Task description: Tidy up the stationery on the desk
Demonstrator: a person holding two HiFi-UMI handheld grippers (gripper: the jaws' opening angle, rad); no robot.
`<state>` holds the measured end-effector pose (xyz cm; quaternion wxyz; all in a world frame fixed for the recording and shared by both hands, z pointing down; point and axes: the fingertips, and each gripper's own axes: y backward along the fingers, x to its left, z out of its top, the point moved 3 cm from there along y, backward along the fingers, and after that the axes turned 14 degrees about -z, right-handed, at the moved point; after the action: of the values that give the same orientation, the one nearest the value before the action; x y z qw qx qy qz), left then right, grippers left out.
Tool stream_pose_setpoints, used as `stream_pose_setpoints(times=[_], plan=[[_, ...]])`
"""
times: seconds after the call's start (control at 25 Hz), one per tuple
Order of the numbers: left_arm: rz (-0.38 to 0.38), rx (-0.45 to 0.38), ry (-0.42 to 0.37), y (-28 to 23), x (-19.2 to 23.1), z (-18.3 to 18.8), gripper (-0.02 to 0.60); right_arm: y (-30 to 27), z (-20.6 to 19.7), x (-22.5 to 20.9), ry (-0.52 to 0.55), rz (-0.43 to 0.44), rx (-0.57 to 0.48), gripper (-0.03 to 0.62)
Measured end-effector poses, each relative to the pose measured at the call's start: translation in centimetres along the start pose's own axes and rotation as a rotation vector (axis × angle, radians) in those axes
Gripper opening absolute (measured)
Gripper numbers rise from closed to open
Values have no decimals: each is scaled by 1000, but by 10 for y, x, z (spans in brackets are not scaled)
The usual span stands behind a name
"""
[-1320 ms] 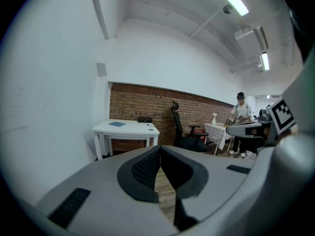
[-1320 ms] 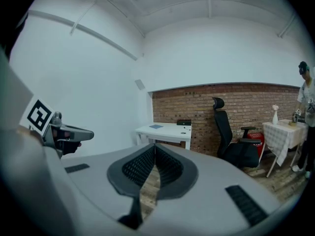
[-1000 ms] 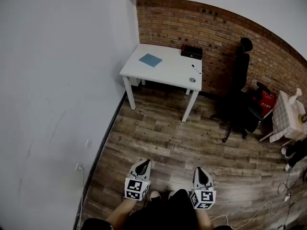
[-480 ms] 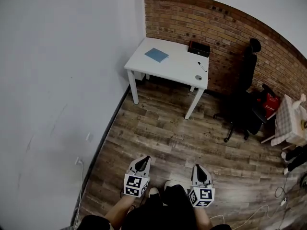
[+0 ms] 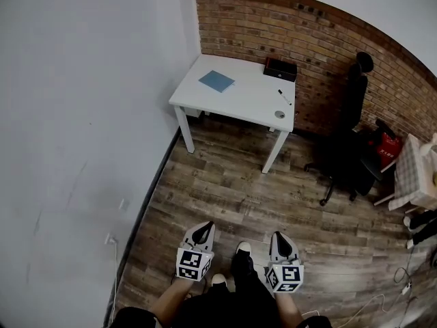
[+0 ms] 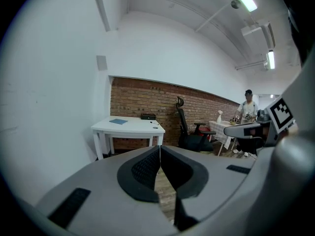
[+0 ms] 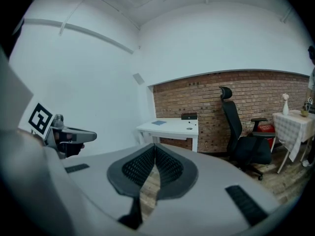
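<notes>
A white desk (image 5: 239,104) stands far ahead in the corner against the brick wall. On it lie a blue notebook (image 5: 216,81), a black box (image 5: 280,68) at the back, a pen (image 5: 283,96) and a small round grey item (image 5: 279,114). The desk also shows in the left gripper view (image 6: 129,126) and the right gripper view (image 7: 170,127). My left gripper (image 5: 205,229) and right gripper (image 5: 278,237) are held low over the wooden floor, both shut and empty, well short of the desk. Their jaws meet tip to tip in each gripper view.
A black office chair (image 5: 348,149) stands right of the desk. Further right are a red bag (image 5: 386,144) and a small table with a checked cloth (image 5: 416,180). A white wall (image 5: 75,135) runs along the left. Cables (image 5: 403,279) lie on the floor at right. A person (image 6: 247,109) stands by the far table.
The desk has come slightly closer and shifted in the head view as I walk toward it. Both grippers stay shut and travel forward with me; a foot now steps out between them.
</notes>
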<state>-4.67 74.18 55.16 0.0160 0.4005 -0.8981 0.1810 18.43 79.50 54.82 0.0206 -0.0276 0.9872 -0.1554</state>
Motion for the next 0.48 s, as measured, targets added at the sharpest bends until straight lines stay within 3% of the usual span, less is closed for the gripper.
stream_pose_setpoints(times=[0.48], plan=[[51,-7,-5,-93,26,62,15,-106,62,-38,3,71,-42,23]])
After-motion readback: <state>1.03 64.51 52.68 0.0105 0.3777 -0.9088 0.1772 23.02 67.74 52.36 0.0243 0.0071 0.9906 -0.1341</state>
